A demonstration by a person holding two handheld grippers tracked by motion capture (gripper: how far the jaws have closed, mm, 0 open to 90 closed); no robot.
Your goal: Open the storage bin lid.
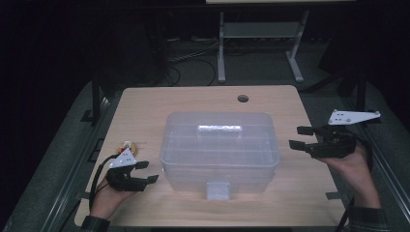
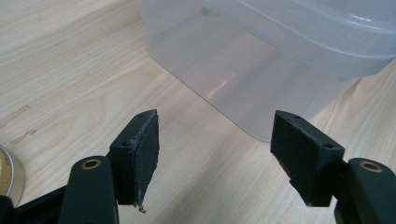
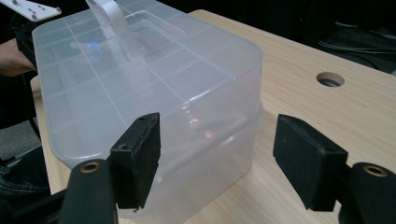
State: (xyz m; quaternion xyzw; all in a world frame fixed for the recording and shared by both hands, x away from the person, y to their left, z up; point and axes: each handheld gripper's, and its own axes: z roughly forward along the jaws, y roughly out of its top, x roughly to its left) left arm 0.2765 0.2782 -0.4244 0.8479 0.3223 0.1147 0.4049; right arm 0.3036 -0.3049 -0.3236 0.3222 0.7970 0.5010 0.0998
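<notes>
Left tool (image 1: 147, 172) jaws apart, empty, just beside the left wall of the clear lidded plastic storage box (image 1: 220, 150) sitting mid-worktop (image 1: 145, 104). Small round metal tin (image 1: 128, 146) lies behind the left tool. Right tool (image 1: 302, 137) jaws apart, empty, near the box's right side. Risk: uneven squeeze on slick walls could skid or tilt the box, or pop the lid.

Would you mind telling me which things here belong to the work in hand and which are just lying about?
In hand:
- clear plastic box, lid on, latch at its front
- left tongs, open, beside the box's left end
- right tongs, open, beside its right end

Lying about:
- small round tin behind the left tongs
- cable hole in the wooden table
</notes>
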